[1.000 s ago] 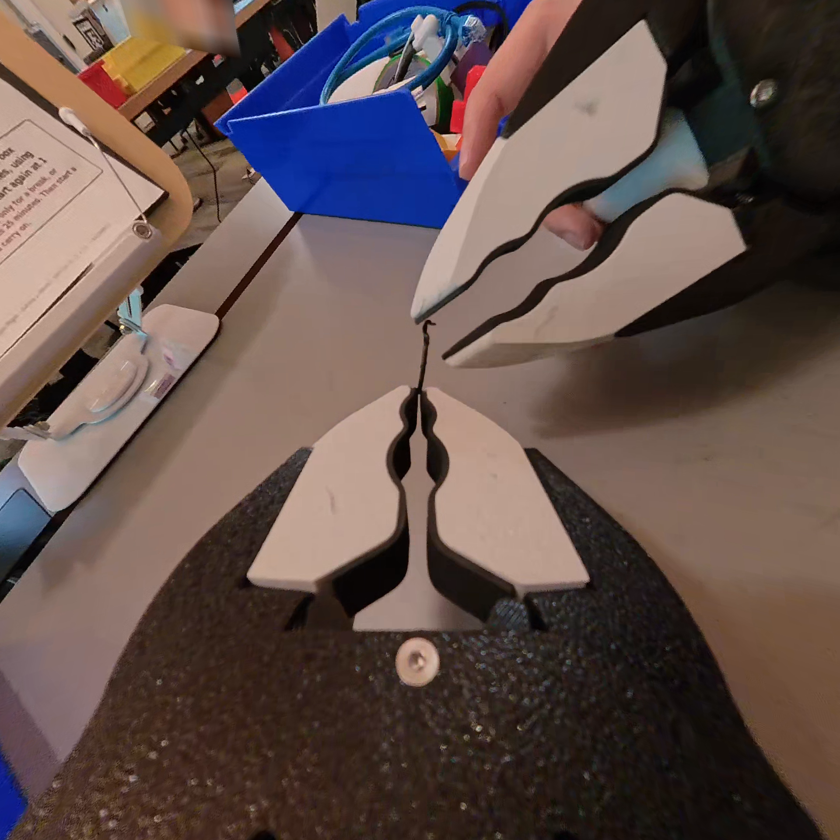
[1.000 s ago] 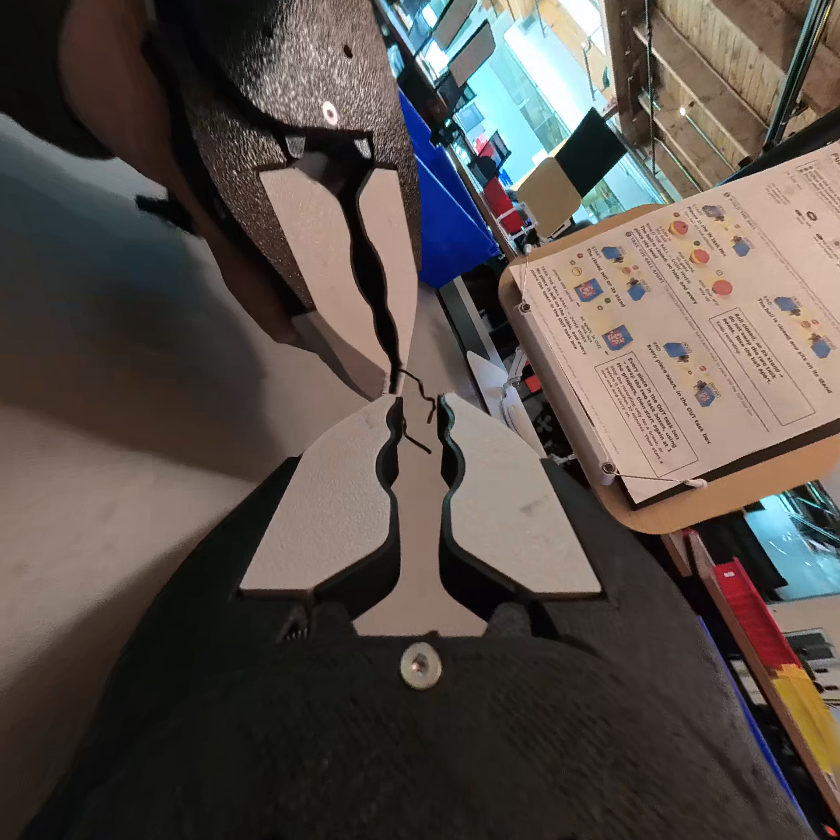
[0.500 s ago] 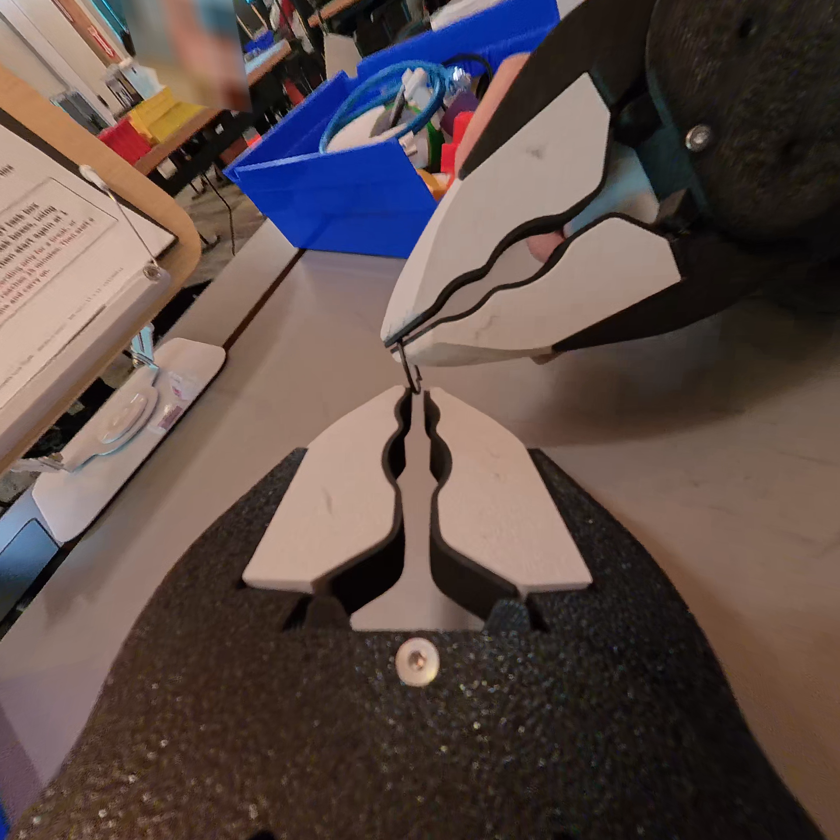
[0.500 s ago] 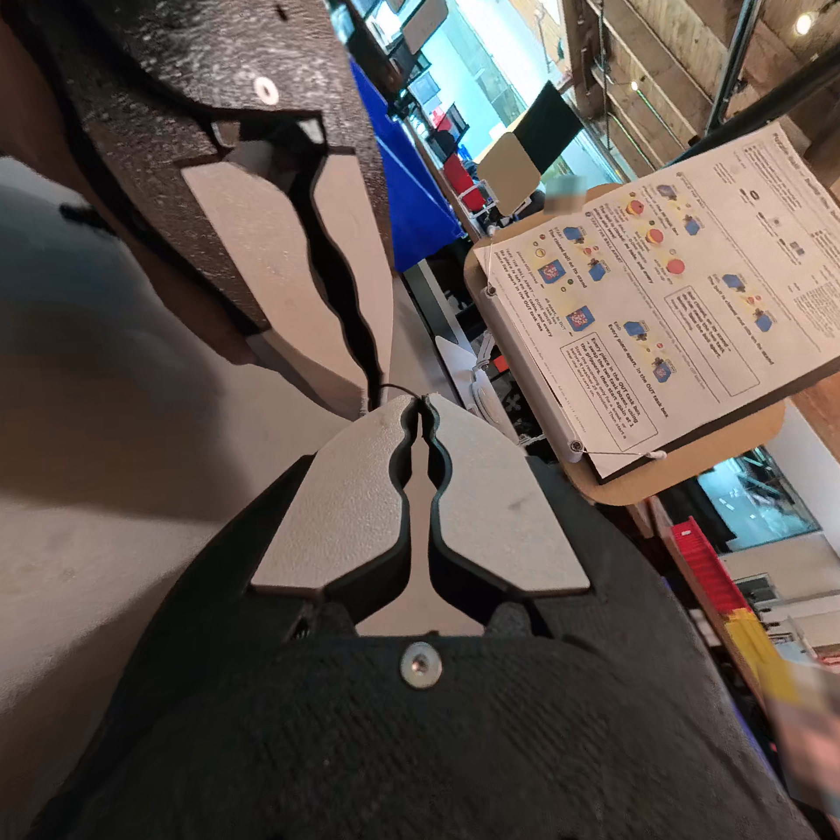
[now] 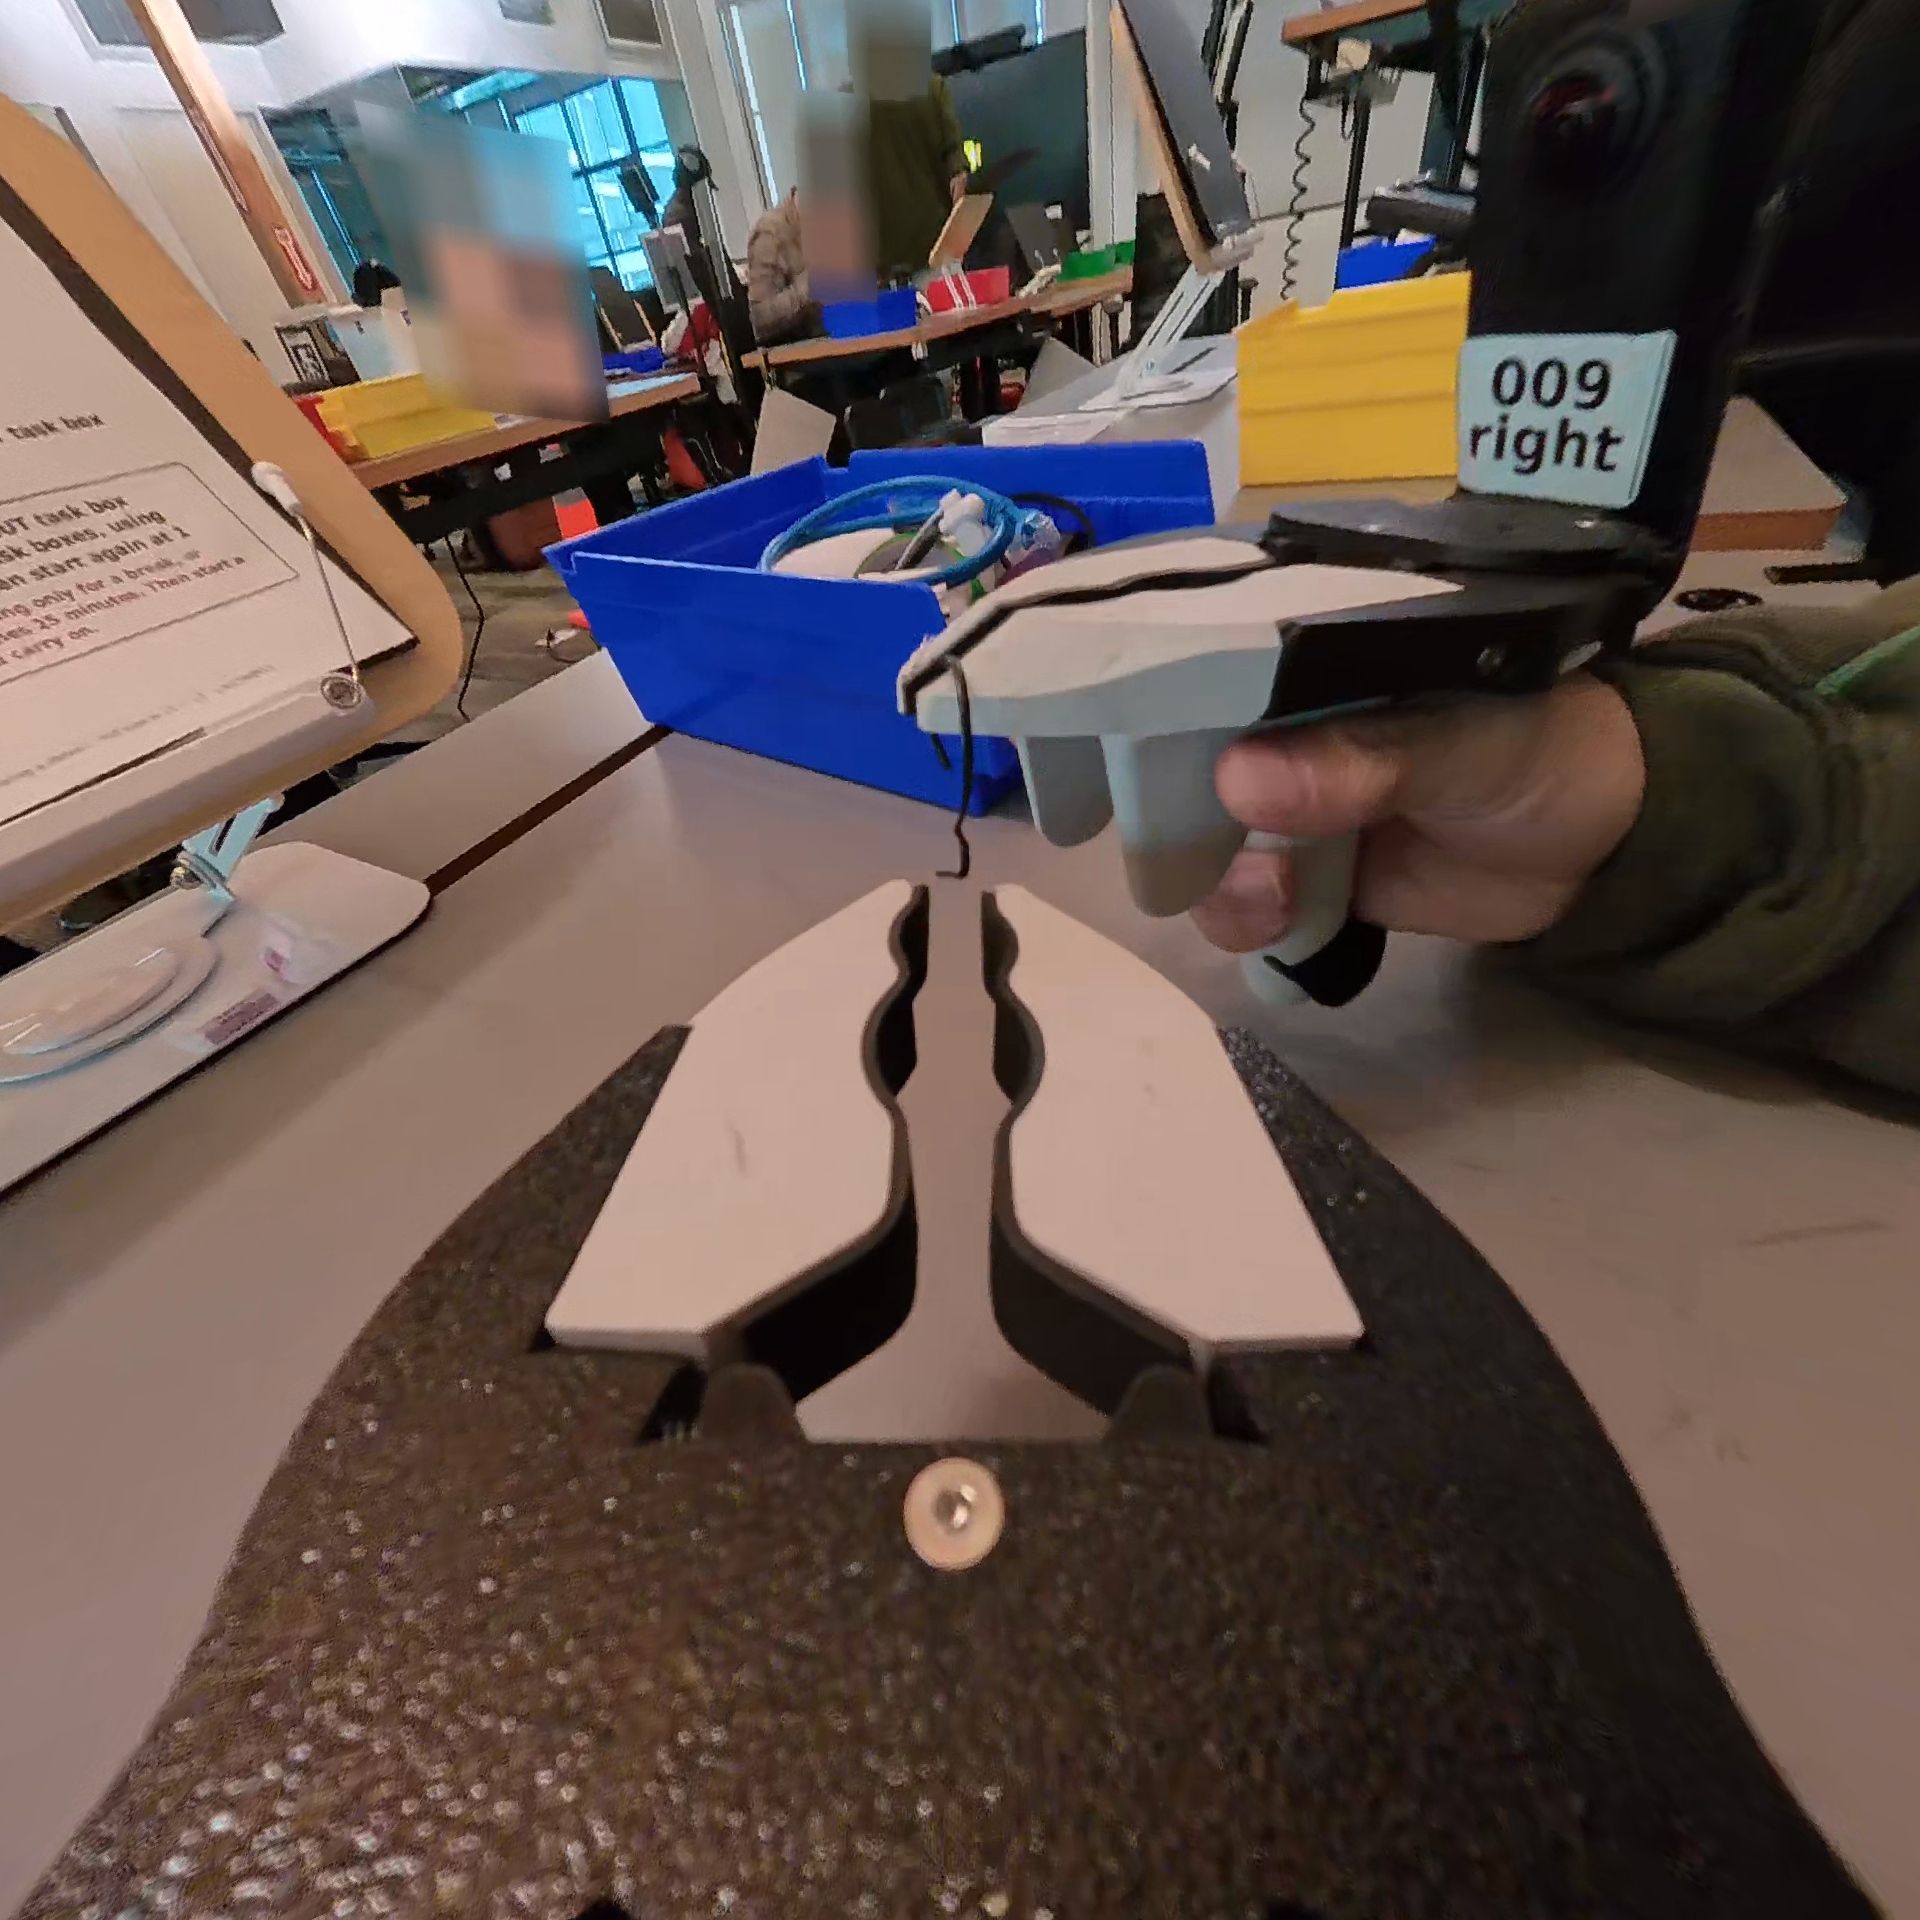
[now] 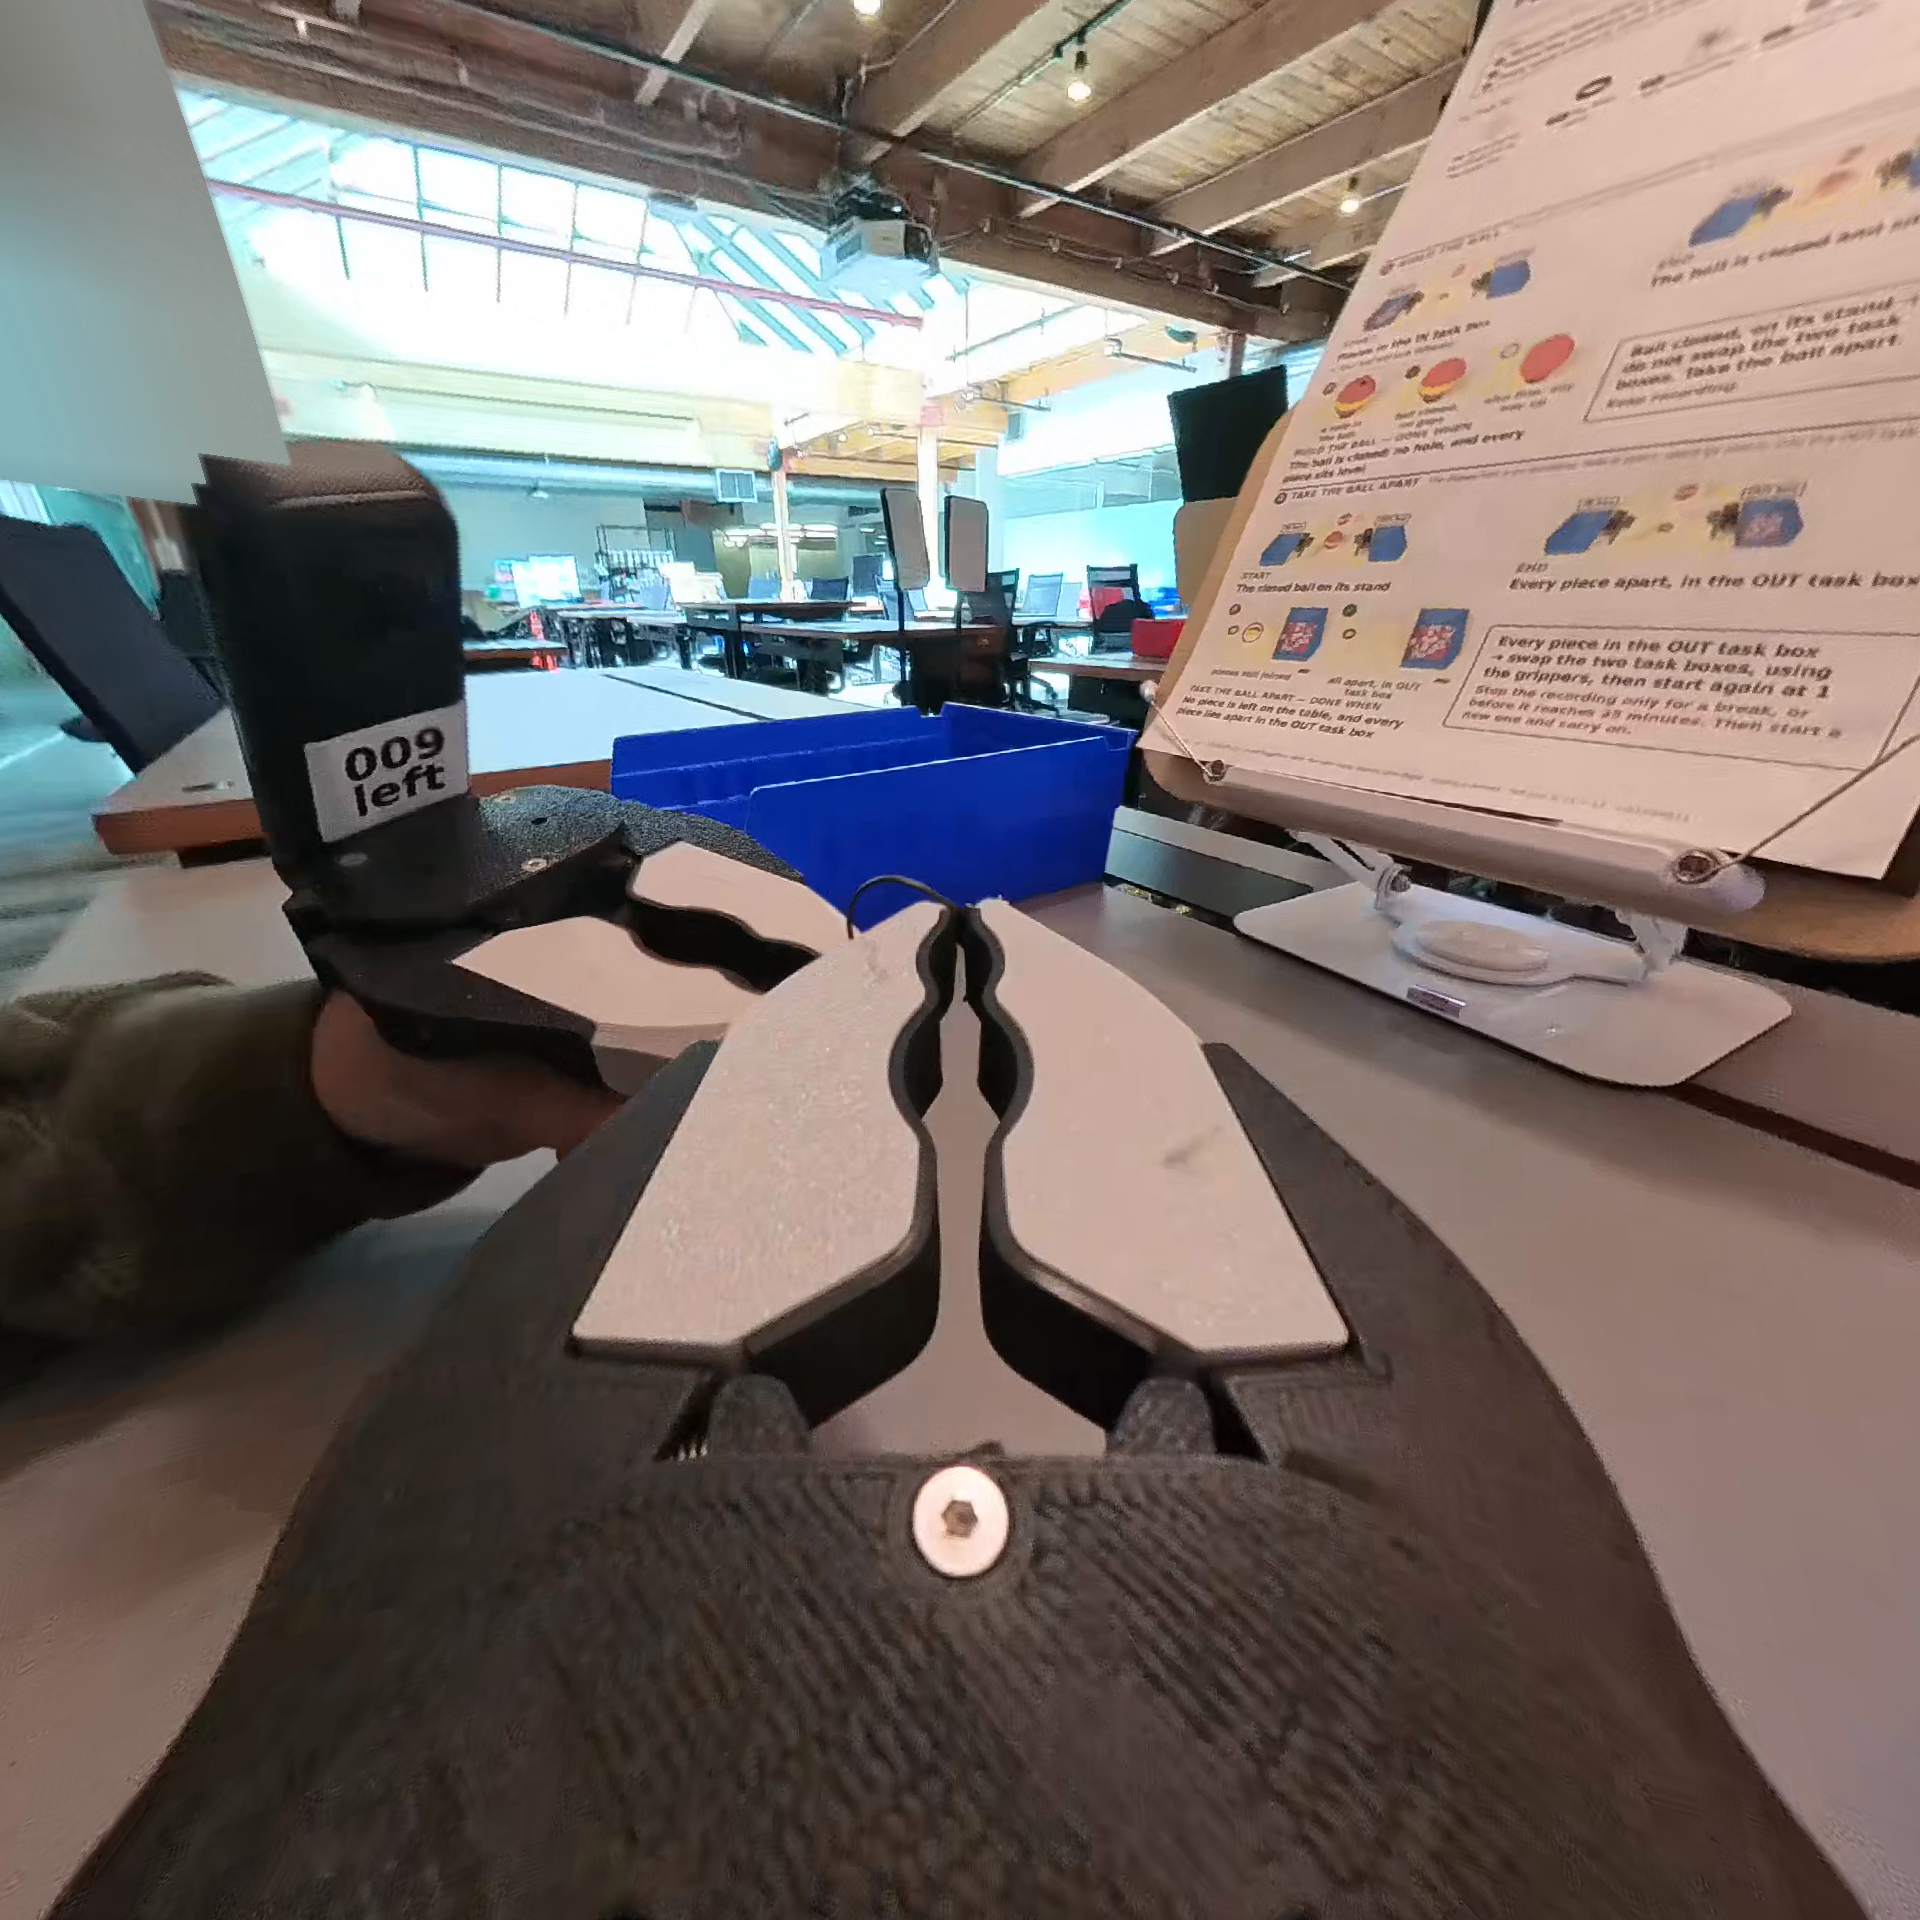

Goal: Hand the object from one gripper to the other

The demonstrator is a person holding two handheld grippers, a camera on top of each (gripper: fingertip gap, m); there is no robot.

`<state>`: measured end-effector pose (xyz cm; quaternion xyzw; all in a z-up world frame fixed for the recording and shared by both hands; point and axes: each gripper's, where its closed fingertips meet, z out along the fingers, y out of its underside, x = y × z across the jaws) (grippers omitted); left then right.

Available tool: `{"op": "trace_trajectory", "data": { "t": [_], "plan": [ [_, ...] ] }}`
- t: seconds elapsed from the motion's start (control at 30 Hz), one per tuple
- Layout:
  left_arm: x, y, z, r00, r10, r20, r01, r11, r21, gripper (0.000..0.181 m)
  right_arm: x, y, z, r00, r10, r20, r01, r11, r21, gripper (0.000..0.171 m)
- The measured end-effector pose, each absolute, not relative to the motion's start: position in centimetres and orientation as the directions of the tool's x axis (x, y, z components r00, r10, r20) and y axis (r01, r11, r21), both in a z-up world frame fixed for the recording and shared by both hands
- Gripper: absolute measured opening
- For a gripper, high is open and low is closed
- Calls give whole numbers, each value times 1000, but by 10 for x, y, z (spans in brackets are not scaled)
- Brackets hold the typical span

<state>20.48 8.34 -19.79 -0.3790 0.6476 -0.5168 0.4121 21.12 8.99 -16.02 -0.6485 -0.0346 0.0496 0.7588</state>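
Observation:
The object is a thin, bent black wire (image 5: 962,774). In the left wrist view it hangs down from the tips of my right gripper (image 5: 923,688), which is shut on its upper end. Its lower end hangs just above the gap of my left gripper (image 5: 951,900), which is open a little and empty. In the right wrist view my right gripper (image 6: 962,921) is shut, and a loop of the wire (image 6: 885,886) curls out to the left of its tips. My left gripper (image 6: 750,935) sits just behind and to the left, its jaws apart.
A blue bin (image 5: 790,649) with cables stands on the grey table (image 5: 1558,1195) behind the grippers. A second blue bin (image 6: 914,795) shows in the right wrist view. An instruction board (image 6: 1579,499) on a white stand (image 6: 1507,997) is at the table's side. A hand (image 5: 1434,821) holds the right gripper. Less than 4 cm separates the two grippers' tips.
My right gripper shut on the wire while my left still held it. My left gripper has since opened, and the right has drawn away with the wire hanging from it.

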Motion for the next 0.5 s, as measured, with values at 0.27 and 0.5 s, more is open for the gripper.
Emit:
{"op": "trace_trajectory", "data": {
  "t": [0.27, 0.5],
  "plan": [
    [204, 80, -193, -380, -914, -139, -31, 163, -986, 2, 208, 92, -163, 990, 139, -27, -46, 138, -989, 1],
    [208, 96, -196, -290, -938, -191, -66, 218, -974, 1, 216, 92, -166, 995, 69, 66, 57, 122, -991, 16]
  ]
}}
